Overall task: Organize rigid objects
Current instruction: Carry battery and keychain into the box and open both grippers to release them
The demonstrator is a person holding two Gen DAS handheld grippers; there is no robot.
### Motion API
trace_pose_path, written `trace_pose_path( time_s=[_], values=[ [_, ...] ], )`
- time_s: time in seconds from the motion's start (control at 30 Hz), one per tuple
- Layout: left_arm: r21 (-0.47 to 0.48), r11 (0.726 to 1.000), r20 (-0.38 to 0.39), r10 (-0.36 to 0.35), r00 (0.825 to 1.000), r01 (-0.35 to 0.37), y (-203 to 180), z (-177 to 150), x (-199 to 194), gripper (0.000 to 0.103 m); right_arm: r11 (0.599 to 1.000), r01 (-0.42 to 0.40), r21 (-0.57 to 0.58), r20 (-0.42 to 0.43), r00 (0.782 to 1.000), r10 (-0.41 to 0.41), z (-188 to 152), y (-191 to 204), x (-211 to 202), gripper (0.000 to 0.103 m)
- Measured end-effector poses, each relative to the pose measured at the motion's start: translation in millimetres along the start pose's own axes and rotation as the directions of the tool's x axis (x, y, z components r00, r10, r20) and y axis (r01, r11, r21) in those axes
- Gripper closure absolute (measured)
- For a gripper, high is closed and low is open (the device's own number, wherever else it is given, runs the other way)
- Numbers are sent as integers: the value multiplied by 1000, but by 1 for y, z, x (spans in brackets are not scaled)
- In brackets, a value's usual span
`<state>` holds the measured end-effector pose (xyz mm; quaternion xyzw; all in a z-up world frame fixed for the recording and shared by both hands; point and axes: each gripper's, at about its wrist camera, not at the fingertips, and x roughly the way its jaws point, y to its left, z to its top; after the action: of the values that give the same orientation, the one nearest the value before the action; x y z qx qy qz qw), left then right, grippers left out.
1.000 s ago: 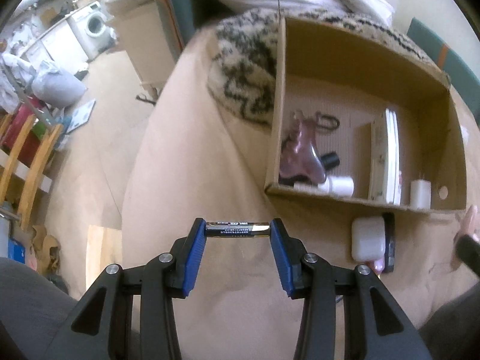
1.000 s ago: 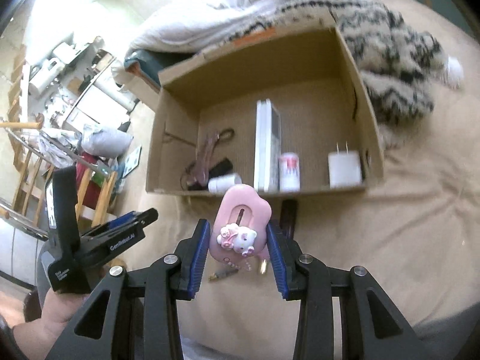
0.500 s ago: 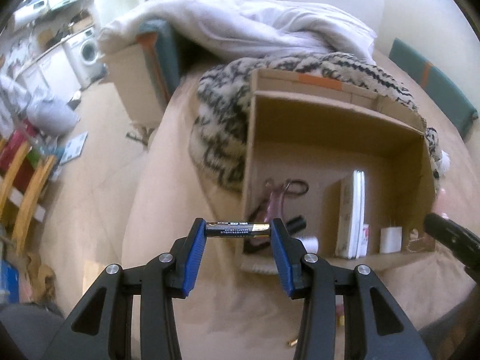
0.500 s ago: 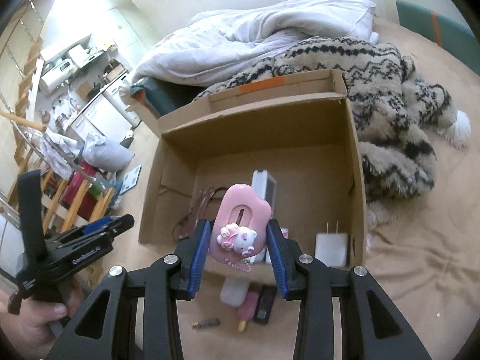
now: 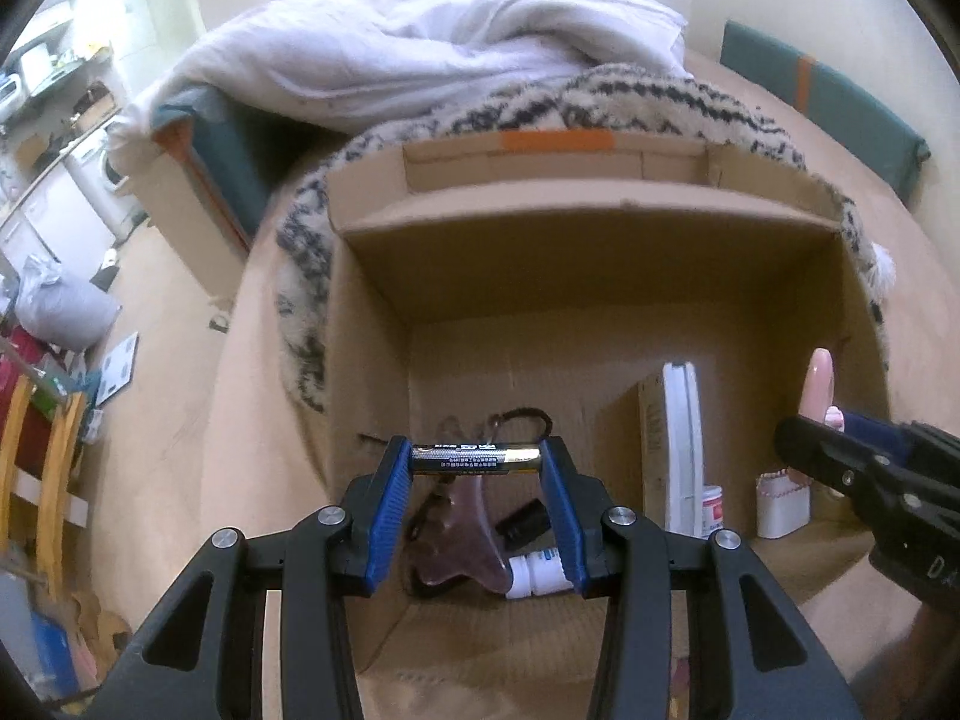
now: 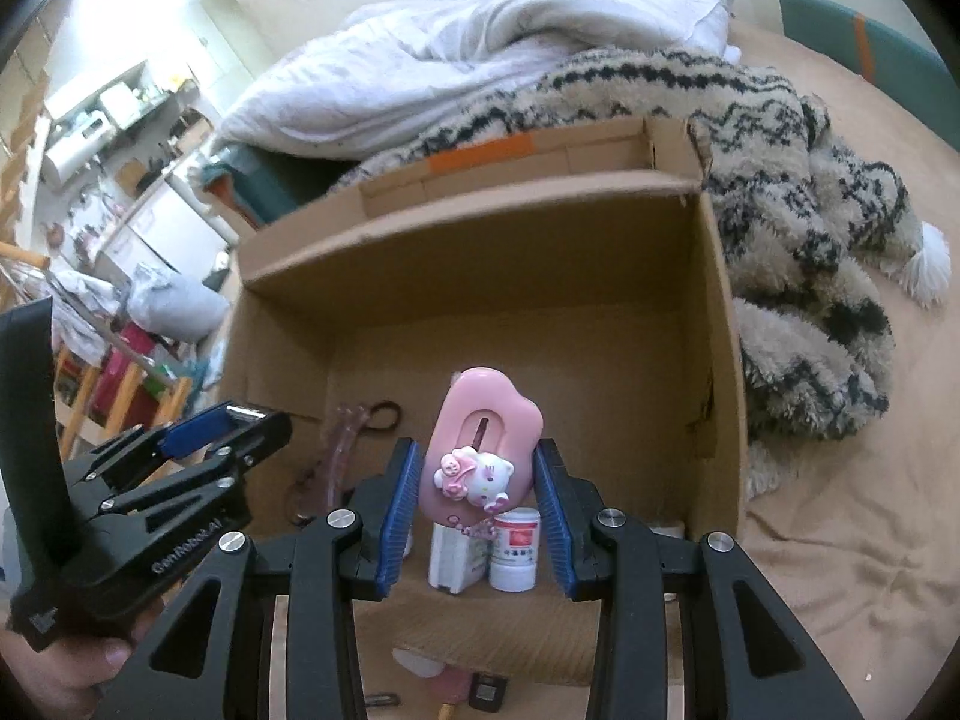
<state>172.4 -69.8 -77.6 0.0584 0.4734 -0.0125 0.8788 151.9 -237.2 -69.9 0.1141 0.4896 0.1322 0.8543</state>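
Left tongs (image 5: pixel 477 461) clamp battery (image 5: pixel 477 459) end-to-end over cardboard box (image 5: pixel 588 222) — stiff, slick, may pivot. Right tongs (image 6: pixel 474 483) pinch pink clip (image 6: pixel 480 456) by sides — light, hard plastic.

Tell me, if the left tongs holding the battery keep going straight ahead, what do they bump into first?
Probably the pink scissors lying in the cardboard box. The left tongs point into it with the battery right over them, though depth is hard to judge.

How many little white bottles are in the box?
2. One bottle lies on its side near the front, beside the purple tool. The other bottle stands upright next to the white case. More may be hidden behind things.
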Motion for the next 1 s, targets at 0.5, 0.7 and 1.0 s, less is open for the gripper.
trace_pose_path(
  time_s=[0.5, 0.7, 1.0],
  values=[
    [-10, 1000, -62, -24, 998, 23, -4, -8, 32, 63, 999, 47, 3, -98, 994, -46, -7, -4, 27, 62],
    [10, 1000, -66, -20, 998, 20, -8, -11, 34, 63, 998, 56, 20, -124, 991, -53, -8, -7, 33, 62],
    [20, 1000, -52, -1, 999, 2, -10, -12, 32, 63, 998, 54, 33, -123, 991, -49, -8, -9, 33, 62]
  ],
)
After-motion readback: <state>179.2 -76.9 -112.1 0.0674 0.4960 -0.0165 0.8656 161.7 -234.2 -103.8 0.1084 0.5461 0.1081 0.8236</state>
